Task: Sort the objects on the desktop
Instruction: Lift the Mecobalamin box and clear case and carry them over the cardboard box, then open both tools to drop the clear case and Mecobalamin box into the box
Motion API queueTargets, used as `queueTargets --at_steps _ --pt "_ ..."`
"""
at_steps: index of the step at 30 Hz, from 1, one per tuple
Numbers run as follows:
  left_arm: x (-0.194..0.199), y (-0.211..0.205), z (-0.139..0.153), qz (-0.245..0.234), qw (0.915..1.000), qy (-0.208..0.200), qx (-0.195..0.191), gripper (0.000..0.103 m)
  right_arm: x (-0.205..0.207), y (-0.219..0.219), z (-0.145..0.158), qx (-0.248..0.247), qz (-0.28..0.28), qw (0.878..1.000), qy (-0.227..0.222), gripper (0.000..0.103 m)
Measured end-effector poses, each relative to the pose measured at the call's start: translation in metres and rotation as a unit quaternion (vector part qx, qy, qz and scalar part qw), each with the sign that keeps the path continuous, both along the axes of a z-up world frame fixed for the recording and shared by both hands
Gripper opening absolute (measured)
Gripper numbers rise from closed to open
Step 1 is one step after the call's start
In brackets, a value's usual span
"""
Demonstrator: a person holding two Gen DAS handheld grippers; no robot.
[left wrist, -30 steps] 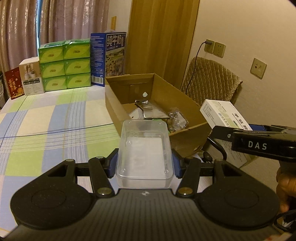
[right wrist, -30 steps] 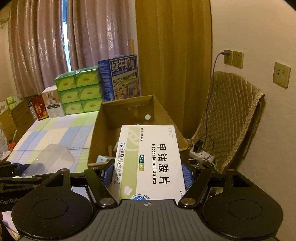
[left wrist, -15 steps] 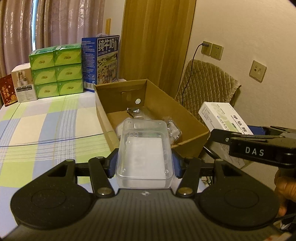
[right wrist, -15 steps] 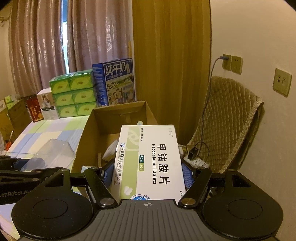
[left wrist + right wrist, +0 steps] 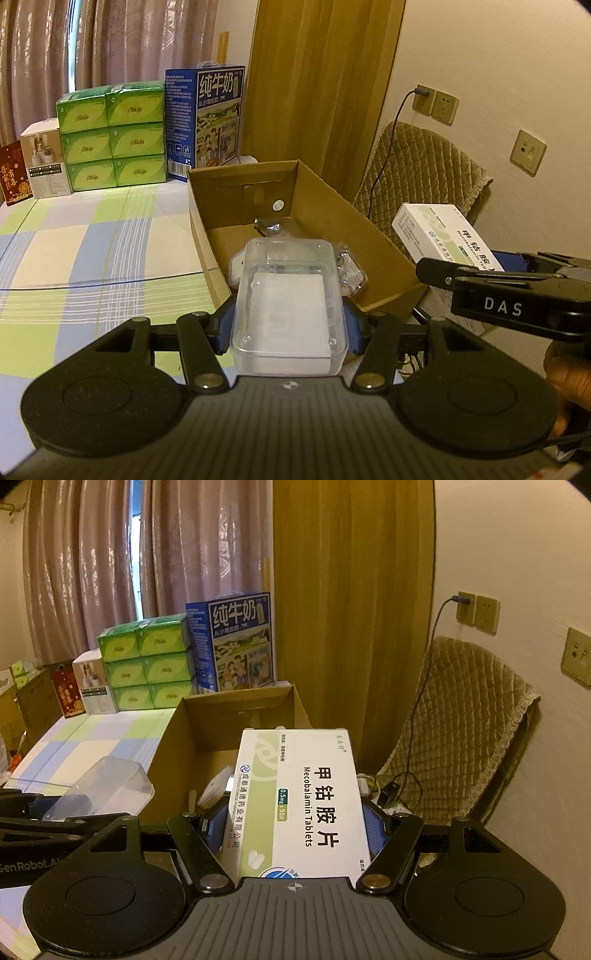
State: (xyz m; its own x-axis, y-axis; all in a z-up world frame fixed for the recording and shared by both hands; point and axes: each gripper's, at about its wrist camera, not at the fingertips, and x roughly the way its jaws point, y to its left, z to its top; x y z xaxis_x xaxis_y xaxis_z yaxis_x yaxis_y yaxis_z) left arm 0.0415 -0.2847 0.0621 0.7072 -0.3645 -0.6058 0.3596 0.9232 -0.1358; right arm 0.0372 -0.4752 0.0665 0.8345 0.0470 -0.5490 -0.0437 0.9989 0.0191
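Each view was taken from just behind a pair of tongs, angled downward along the fingers. The cardboard box (image 5: 295, 236), close ahead, was seen from both, as were the stacked green packs (image 5: 147, 664) and blue carton (image 5: 207, 122) at the far curtain.

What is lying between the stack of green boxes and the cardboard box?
Only bare checked tablecloth lies between the green boxes and the cardboard box, clearest in the left wrist view.

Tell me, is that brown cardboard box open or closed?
Open. The cardboard box has no lid or flaps over its top, and you can see straight down to small packets lying on its floor.
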Motion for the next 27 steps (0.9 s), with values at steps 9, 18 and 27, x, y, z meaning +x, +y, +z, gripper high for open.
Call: queueTargets --at_steps 9,18,27 --pt "0.018 -0.006 -0.002 0.004 0.9999 0.005 -0.011 0.051 0.025 0.004 0.001 -0.002 0.014 1.0 0.002 0.068" --pt "0.05 -0.007 -0.001 0.021 0.9996 0.008 -0.018 0.051 0.051 0.003 -0.001 0.002 0.02 1.0 0.007 0.068" --pt "0.078 -0.014 -0.004 0.023 0.9994 0.017 -0.019 0.051 0.073 0.003 -0.005 -0.005 0.029 0.999 0.014 0.068"
